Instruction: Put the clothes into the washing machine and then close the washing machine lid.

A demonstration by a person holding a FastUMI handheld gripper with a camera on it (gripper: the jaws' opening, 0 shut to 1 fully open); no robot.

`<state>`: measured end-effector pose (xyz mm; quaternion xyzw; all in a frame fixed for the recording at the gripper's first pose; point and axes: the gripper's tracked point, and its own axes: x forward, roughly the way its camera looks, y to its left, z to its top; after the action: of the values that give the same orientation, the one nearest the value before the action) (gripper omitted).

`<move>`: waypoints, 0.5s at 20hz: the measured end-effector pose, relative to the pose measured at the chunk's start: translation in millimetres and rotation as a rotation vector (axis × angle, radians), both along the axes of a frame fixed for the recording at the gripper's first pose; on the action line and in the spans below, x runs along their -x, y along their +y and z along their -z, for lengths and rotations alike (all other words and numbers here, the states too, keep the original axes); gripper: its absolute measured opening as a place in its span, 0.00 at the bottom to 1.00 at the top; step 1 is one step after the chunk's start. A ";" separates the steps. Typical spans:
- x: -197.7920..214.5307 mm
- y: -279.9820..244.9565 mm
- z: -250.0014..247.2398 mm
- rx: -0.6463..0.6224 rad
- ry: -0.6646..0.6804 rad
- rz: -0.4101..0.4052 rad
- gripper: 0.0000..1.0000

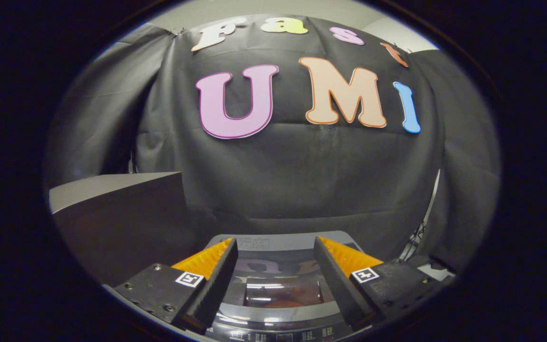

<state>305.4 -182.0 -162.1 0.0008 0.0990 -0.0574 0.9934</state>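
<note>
Claw point(276, 280): spread wide, holding nothing, above washing machine point(278, 266); lid point(280, 289) shut; grey box point(121, 218) alongside.

A grey washing machine point(280, 285) with a dark, glossy lid point(283, 289). A dark grey box point(121, 218) beside it.

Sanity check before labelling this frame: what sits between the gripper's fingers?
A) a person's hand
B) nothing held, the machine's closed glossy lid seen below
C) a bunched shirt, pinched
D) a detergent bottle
B: the gripper is open with its fingers spread apart and pressing on nothing; through the gap lies the washing machine with its lid down, reflecting the booth wall.
</note>
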 end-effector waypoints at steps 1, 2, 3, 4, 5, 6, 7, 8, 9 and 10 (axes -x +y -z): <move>7.8 1.6 -1.3 -0.002 -0.006 -0.001 0.97; 11.2 0.4 -2.7 -0.008 -0.011 0.005 0.97; 16.8 -0.5 -4.9 -0.013 -0.015 0.003 0.97; 20.7 -1.1 -7.3 -0.020 -0.021 0.005 0.98; 25.9 -1.6 -10.7 -0.025 -0.023 0.010 0.98; 32.9 -3.3 -15.3 -0.032 -0.032 0.017 0.97; 38.8 -4.9 -21.3 -0.036 -0.042 0.024 0.97; 47.2 -7.6 -28.5 -0.040 -0.057 0.038 0.97; 54.8 -9.0 -36.2 -0.048 -0.080 0.046 0.98; 59.1 -6.7 -42.1 -0.057 -0.093 0.038 0.97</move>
<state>246.4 -188.7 -120.1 0.0337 0.0543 -0.0732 0.9953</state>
